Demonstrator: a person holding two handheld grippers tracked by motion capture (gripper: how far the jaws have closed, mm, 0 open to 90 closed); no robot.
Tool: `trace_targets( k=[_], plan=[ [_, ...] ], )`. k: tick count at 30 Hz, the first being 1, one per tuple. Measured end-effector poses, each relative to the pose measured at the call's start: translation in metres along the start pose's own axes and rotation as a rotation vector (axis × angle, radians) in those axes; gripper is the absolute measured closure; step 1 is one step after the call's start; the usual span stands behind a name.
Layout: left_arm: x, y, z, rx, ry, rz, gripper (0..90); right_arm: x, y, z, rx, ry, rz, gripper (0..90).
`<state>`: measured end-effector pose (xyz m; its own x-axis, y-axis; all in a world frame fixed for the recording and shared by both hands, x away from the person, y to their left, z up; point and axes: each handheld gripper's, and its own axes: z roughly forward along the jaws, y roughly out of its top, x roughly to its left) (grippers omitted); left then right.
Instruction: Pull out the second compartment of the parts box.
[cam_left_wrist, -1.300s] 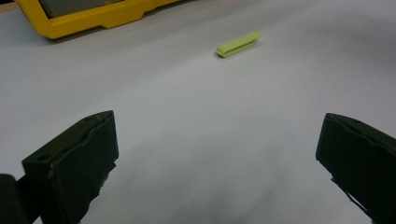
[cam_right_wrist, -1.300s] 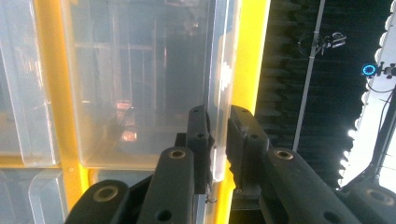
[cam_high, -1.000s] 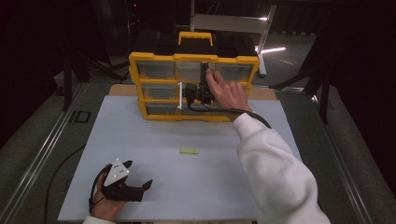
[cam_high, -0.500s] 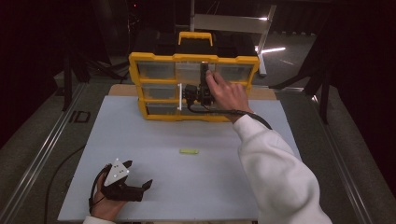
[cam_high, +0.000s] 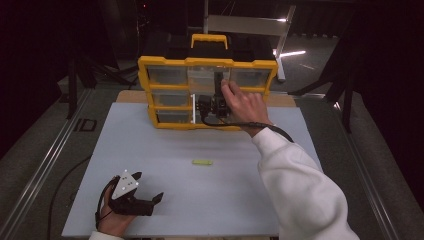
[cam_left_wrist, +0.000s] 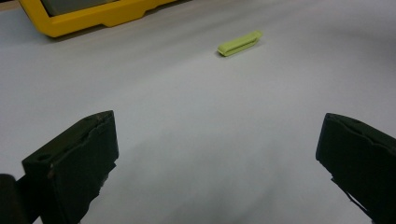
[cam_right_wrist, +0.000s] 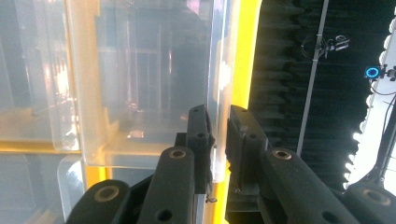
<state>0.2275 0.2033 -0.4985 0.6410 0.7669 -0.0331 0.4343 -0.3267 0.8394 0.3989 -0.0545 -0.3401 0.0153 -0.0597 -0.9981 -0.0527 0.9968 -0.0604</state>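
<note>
You work on a pale grey-white board (cam_high: 200, 190) that spreads under and ahead of your left gripper (cam_high: 145, 204); around the board lie metal rails, and beyond it the room is dark, with one lit strip on the floor far behind your right gripper (cam_high: 216, 102).

The thing in hand is a yellow organizer case (cam_high: 170, 123) standing upright at the far edge of the board, directly in front of your right gripper. It has a black-and-yellow carry handle on top and rows of clear, cloudy drawers set in a yellow frame. In the right gripper view your two black jaws are clenched on the thin clear front wall of one drawer (cam_right_wrist: 215, 70), one jaw on each face of the plastic, with the yellow frame running just beyond it. From above, your right hand (cam_high: 245, 105) covers the gripper in front of the middle column of drawers.

Your left gripper rests near the board's close edge, well apart from the case, jaws released and wide with nothing between them. Ahead of those jaws, between them and the case, a small lime-green clip (cam_left_wrist: 239, 43) lies flat on the board. The black cable (cam_high: 270, 129) from your right gripper trails back over the board past your white sleeve (cam_high: 300, 190).
</note>
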Motion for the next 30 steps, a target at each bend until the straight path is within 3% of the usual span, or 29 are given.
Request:
trace_targets(
  k=[30],
  plan=[
    [0.000, 0.000, 0.000, 0.002, 0.002, -0.001, 0.0, -0.003, -0.004, -0.041, -0.046, 0.004, -0.010, 79.4]
  ],
)
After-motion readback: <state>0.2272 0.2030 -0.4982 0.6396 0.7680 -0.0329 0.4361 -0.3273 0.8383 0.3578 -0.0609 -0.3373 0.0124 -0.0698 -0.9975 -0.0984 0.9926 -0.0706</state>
